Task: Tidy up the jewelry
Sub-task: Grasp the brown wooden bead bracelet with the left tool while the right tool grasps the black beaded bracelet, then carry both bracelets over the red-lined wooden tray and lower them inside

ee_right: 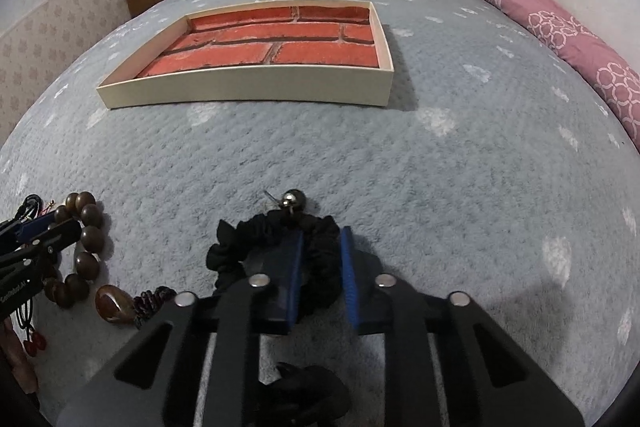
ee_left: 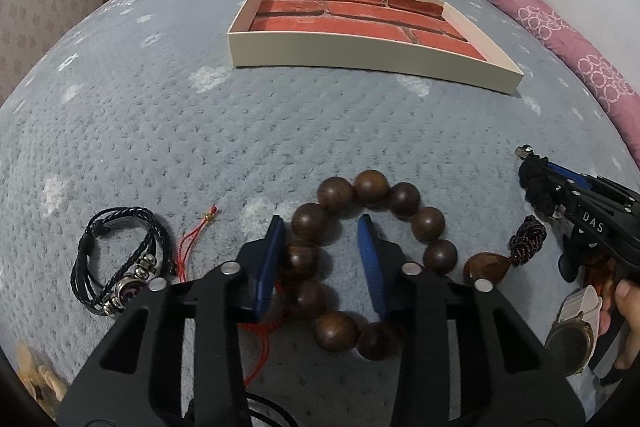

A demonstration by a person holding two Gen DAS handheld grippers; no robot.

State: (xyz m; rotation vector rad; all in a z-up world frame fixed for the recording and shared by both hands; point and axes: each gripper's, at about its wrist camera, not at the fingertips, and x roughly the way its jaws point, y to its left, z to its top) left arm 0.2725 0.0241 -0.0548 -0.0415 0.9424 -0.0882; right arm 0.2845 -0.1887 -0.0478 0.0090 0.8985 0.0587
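Note:
A bracelet of large dark wooden beads (ee_left: 372, 187) lies on the grey bedspread. My left gripper (ee_left: 320, 223) straddles its left side: one blue finger stands outside the ring, the other inside. The beads sit between the pads, with a gap on the inner side. In the right wrist view my right gripper (ee_right: 322, 233) is shut on a black fabric scrunchie (ee_right: 320, 259) that carries a metal ball charm (ee_right: 294, 199). A shallow cream box (ee_left: 360, 51) with a red brick-pattern floor lies further up the bed (ee_right: 248, 87).
Left of the beads lie a black braided bracelet (ee_left: 120, 259) and a thin red cord (ee_left: 196, 235). A brown teardrop pendant (ee_left: 486, 269) on a braided cord lies to their right. A watch (ee_left: 572, 331) shows by the person's hand (ee_left: 628, 307). A rolled pink quilt (ee_left: 540, 23) lines the right edge.

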